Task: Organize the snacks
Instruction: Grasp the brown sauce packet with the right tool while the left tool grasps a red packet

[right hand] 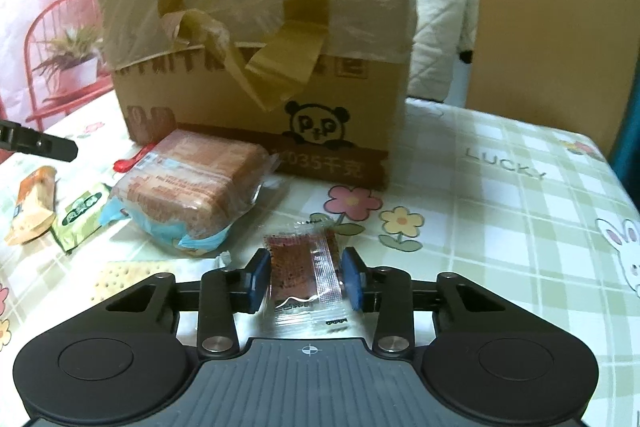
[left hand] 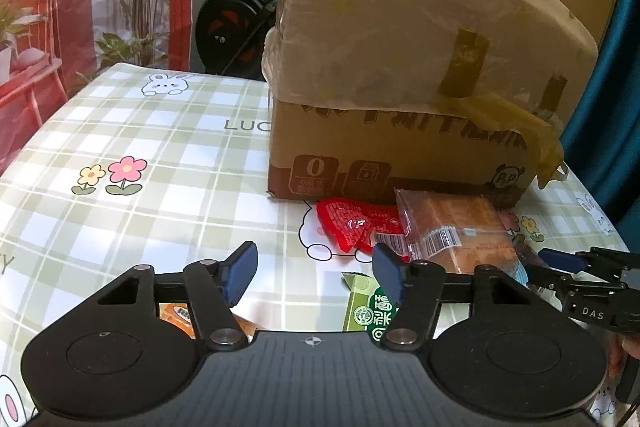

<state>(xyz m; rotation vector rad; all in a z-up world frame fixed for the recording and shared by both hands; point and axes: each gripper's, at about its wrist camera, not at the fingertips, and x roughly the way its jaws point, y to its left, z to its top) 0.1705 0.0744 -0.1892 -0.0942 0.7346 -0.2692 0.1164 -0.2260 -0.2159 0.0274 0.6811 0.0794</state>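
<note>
Toward the table's [right hand: 500, 211] far edge stands a taped cardboard box [right hand: 256, 39]; against its base lies a wrapped cake [right hand: 188, 195]; beside that, red [left hand: 352, 227], green [right hand: 82, 215] and orange [right hand: 34, 209] packets; the left gripper [left hand: 314, 271] hangs spread above them; the right gripper [right hand: 306, 277] pinches a small clear-wrapped brown snack [right hand: 304, 275].

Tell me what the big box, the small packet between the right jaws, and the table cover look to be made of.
Big box: brown corrugated cardboard, matte, printed with a panda, its top wrapped in cloudy plastic film and tan tape. Small packet: clear glossy plastic wrap with crimped ends, dark reddish snack inside. Table cover: probably vinyl or oilcloth, smooth with a slight sheen, printed plaid.
</note>
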